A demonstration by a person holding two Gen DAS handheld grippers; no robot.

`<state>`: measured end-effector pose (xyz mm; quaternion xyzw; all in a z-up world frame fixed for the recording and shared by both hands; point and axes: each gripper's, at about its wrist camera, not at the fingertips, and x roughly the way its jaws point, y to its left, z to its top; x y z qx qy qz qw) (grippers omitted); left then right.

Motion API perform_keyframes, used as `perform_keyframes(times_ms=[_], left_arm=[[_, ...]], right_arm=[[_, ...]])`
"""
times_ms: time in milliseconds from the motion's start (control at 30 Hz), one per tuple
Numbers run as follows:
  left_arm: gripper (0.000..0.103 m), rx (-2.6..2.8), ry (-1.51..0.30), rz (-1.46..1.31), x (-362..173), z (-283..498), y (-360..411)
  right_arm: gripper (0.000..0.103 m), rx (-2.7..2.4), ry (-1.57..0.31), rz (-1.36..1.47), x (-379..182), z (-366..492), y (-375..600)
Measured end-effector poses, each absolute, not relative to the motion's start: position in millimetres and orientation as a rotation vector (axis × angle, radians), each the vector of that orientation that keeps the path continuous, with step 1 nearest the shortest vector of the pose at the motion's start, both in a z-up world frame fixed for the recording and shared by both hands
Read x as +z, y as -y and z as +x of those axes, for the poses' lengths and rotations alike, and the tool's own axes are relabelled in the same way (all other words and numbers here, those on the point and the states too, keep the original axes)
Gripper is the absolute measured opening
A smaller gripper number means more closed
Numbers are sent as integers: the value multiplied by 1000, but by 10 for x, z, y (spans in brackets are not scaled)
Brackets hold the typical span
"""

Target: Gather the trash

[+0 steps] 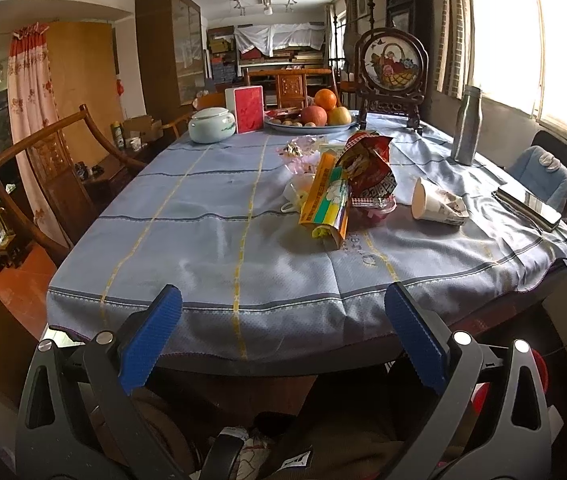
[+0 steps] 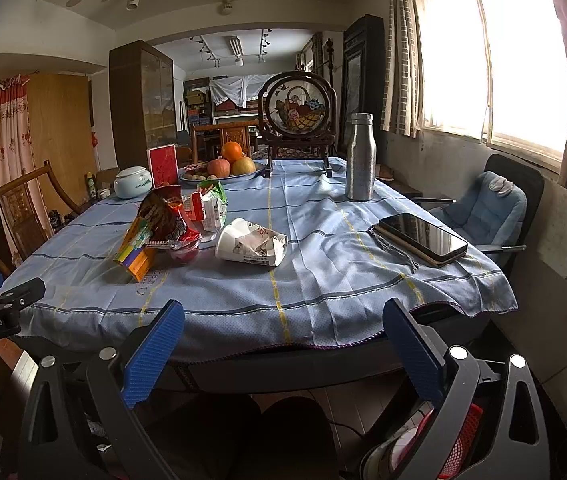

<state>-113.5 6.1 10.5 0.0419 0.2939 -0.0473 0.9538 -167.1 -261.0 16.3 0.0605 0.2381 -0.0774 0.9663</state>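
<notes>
Both grippers, left (image 1: 283, 300) and right (image 2: 283, 316), hang open and empty off the near table edge; trash sits mid-table, so take the crushed cup (image 2: 251, 245) by its rim first.
</notes>
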Motion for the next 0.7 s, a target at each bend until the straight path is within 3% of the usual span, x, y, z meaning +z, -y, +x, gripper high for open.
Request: perform_keyframes(times_ms=[700], left_arm=[[97, -89, -615, 73, 95, -1101, -80]], right_arm=[[97, -155, -483, 121, 157, -1686, 2591]])
